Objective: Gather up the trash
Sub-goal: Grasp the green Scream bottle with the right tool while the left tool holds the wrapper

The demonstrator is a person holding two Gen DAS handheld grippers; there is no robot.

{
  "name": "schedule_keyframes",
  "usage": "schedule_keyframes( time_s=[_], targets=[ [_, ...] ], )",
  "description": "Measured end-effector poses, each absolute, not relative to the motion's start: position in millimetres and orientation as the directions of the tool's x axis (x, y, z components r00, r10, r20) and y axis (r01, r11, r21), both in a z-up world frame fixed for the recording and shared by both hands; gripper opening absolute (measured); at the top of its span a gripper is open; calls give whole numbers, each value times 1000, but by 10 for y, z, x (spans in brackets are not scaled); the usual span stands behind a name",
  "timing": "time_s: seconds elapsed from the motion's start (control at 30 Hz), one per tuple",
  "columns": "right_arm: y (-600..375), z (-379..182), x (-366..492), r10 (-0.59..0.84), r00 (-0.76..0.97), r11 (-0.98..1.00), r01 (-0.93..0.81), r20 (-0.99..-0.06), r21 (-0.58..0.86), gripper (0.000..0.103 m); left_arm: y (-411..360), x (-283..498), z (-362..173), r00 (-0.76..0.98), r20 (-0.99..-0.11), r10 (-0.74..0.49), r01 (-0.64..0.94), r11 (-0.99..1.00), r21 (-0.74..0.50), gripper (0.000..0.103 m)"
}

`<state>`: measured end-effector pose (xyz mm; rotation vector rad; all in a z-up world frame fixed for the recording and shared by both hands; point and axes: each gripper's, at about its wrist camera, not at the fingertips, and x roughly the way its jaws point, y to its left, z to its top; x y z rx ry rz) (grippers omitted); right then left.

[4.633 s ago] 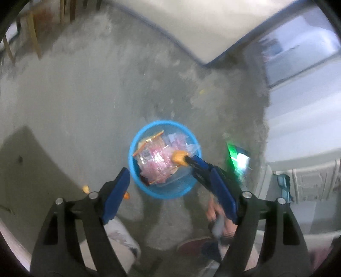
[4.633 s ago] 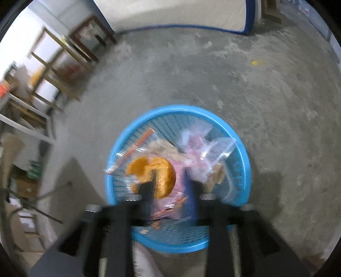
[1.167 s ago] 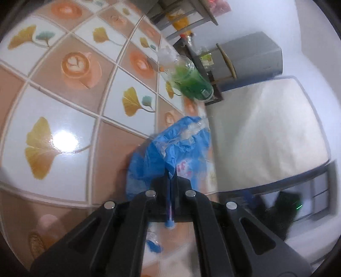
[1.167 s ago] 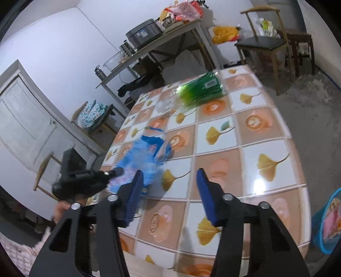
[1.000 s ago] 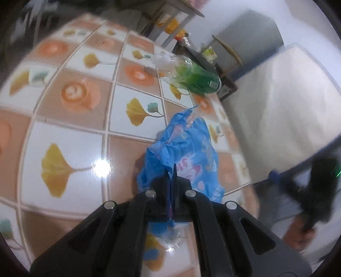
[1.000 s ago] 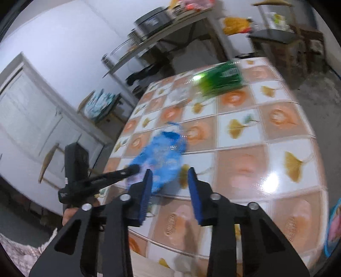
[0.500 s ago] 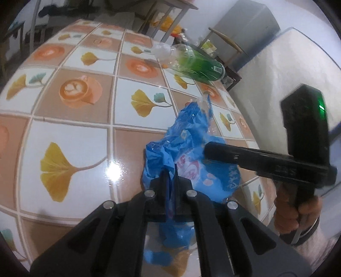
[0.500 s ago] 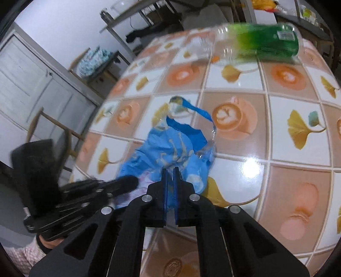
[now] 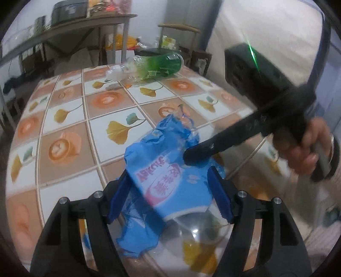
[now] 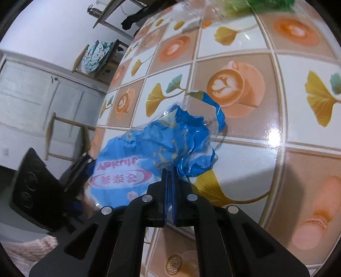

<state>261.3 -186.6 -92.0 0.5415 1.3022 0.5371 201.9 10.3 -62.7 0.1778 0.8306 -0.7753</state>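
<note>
A crumpled blue plastic wrapper [image 9: 168, 162] with pink print lies on the tiled table [image 9: 64, 119]. My left gripper [image 9: 169, 191] straddles its near end. Its jaws are opening, and the blue pads [image 9: 119, 198] stand on either side of the wrapper without pressing it. From the right, a hand [image 9: 302, 149] holds my right gripper [image 9: 187, 156], whose tip sits on the wrapper's far side. In the right wrist view the right gripper [image 10: 168, 181] is shut, pinching the edge of the wrapper [image 10: 162, 144]. The left gripper [image 10: 78, 168] shows dark at that wrapper's left end.
A green plastic bottle [image 9: 157, 64] lies on its side at the table's far edge, and is also visible as the blurred bottle [image 10: 255, 6]. Beyond the table stand a wooden chair [image 9: 181, 29] and a cluttered side table [image 9: 85, 23]. A chair with cloth [image 10: 98, 53] stands near white doors.
The left jaws, shut on the wrapper before, have swung wide apart and the left view has rolled. The right gripper came down to the wrapper and shut on it.
</note>
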Motion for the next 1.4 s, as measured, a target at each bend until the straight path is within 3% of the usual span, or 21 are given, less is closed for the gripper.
schedule_keyframes(
  time_s=[0.13,0.17,0.27,0.33,0.4,0.57,0.63,0.7,0.83,1.17,1.4],
  targets=[
    [-1890,-959,2628,670,162,738,-43,-725,673,2,29,2034,-647,420,-746,-517,707,701,-88,63],
    [-1876,-941,2622,664,159,744,-48,-730,666,2,11,2031,-657,422,-753,-505,708,702,-74,49],
    [-1867,-721,2605,572,185,820,-134,-799,556,8,-38,2064,-718,418,-782,-462,693,719,-54,28],
    [-1962,-490,2687,545,230,838,-183,-807,514,18,-32,2088,-732,418,-786,-455,677,733,-63,23],
    [-2098,-138,2856,513,309,857,-242,-800,456,46,-12,2111,-726,413,-792,-450,660,747,-80,15],
    [-2263,629,3884,363,555,918,-349,-748,187,74,110,2195,-732,385,-791,-476,588,787,-188,11],
    [-2330,591,4652,314,565,936,-320,-763,148,74,112,2215,-735,392,-792,-469,565,802,-195,10],
    [-2425,291,5364,260,474,955,-254,-841,152,74,112,2209,-733,394,-793,-465,543,813,-208,9],
    [-2596,-274,5966,213,330,973,-155,-919,170,74,147,2179,-738,396,-791,-466,507,829,-235,9],
    [-2809,-301,5260,436,253,898,-179,-864,401,74,206,2179,-726,386,-792,-473,501,828,-251,9],
    [-2294,-185,4556,392,177,825,-503,-903,259,82,275,2163,-725,384,-795,-469,481,837,-261,9]
  ],
)
